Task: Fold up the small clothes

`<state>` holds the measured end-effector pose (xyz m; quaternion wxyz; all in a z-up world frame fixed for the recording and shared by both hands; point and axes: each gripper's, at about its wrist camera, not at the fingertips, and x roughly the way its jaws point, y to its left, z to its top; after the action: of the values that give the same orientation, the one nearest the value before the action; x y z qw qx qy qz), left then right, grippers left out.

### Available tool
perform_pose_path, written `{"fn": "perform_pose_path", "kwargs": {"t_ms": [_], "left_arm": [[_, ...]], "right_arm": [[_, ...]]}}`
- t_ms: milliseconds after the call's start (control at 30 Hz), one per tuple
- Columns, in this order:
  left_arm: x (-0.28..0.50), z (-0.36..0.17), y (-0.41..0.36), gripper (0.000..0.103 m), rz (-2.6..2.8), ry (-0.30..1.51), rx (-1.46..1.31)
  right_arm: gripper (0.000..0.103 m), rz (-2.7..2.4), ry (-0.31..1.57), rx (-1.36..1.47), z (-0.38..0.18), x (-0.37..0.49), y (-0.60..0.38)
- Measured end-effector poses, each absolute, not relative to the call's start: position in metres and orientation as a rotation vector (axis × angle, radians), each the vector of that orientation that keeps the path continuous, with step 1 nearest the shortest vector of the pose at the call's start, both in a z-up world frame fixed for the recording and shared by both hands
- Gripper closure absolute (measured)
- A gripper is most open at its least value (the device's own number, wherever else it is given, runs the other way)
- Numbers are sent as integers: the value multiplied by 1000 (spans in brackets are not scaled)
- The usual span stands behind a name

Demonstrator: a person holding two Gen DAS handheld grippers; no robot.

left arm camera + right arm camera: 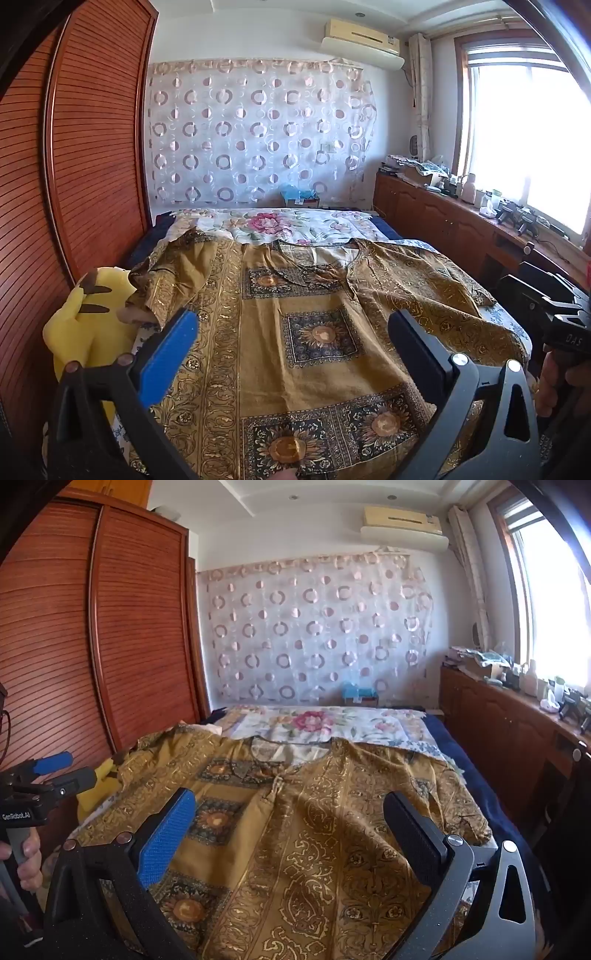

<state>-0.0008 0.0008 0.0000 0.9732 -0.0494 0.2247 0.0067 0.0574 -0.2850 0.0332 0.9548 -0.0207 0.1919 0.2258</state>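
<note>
Mustard shirt [295, 332] laid flat on bed [303, 225], unfolded; both grippers [291, 332] [288, 819] held agape, empty. Sleeve grasp needed next.

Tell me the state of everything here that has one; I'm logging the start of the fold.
Shirt: spread flat on the bed, unfolded, neckline at the far end.
Left gripper: open, above the shirt, holding nothing.
Right gripper: open, above the shirt, holding nothing.
Wardrobe: doors shut.
Plush toy: at the shirt's left sleeve.
</note>
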Motion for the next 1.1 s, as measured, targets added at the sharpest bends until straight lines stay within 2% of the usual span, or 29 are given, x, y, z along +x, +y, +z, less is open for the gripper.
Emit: {"fn": "perform_pose_path", "kwargs": {"t_ms": [1100], "left_arm": [[-1,0,-1,0,23,457,-77]], "right_arm": [[0,458,383,-39,35,57,-282]]}}
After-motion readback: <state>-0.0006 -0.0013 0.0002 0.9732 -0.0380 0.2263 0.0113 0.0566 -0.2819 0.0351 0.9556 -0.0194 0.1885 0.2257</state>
